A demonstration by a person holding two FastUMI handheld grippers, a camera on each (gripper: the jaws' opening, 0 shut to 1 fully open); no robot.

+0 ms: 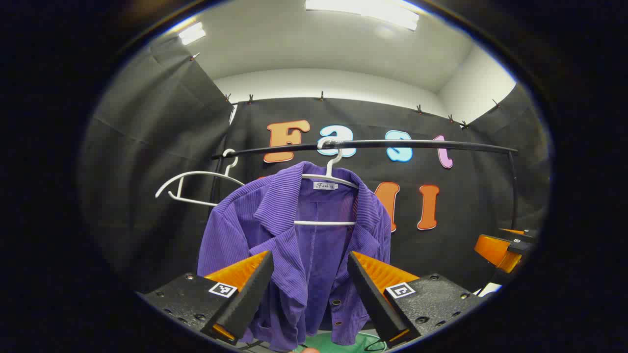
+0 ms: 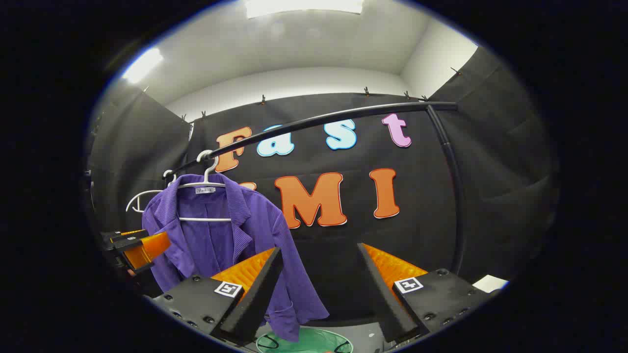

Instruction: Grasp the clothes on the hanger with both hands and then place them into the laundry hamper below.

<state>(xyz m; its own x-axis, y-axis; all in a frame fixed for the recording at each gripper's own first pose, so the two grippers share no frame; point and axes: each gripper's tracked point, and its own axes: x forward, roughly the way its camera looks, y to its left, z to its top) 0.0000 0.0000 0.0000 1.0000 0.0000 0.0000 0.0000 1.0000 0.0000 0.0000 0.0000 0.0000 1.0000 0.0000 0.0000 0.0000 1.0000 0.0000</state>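
Purple ribbed cloth marks the jacket (image 1: 299, 235), which hangs open-fronted on a white hanger (image 1: 329, 182) hooked over the black rail (image 1: 373, 144) in the left gripper view, filling the middle from about 12 o'clock down to 6 o'clock. At 9 o'clock of the jacket a second, bare white hanger (image 1: 196, 184) hangs from the same rail, near its left end. The left gripper (image 1: 309, 289) sits at 6 o'clock of that view with its fingers spread wide, one on each side of the jacket's lower front; it grips nothing, and whether the tips touch the cloth I cannot tell. Below the jacket's hem, at 6 o'clock, a strip of the green hamper (image 1: 343, 342) shows. At 3 o'clock of the same view the other gripper shows in part at the edge. In the right gripper view the jacket (image 2: 221, 235) hangs at 9 o'clock on its hanger (image 2: 206, 189), with the bare hanger (image 2: 140, 198) just behind it at its 9 o'clock side, and the rail (image 2: 343, 115) arcs from there up to 1 o'clock, then drops down a post. The left gripper (image 2: 140, 247) shows at 9 o'clock beside the jacket's sleeve. The right gripper (image 2: 319, 289) is at 6 o'clock, wide open and holding nothing, its left finger in front of the jacket's hem. The hamper (image 2: 306, 340) lies between the fingers at 6 o'clock, under the jacket.
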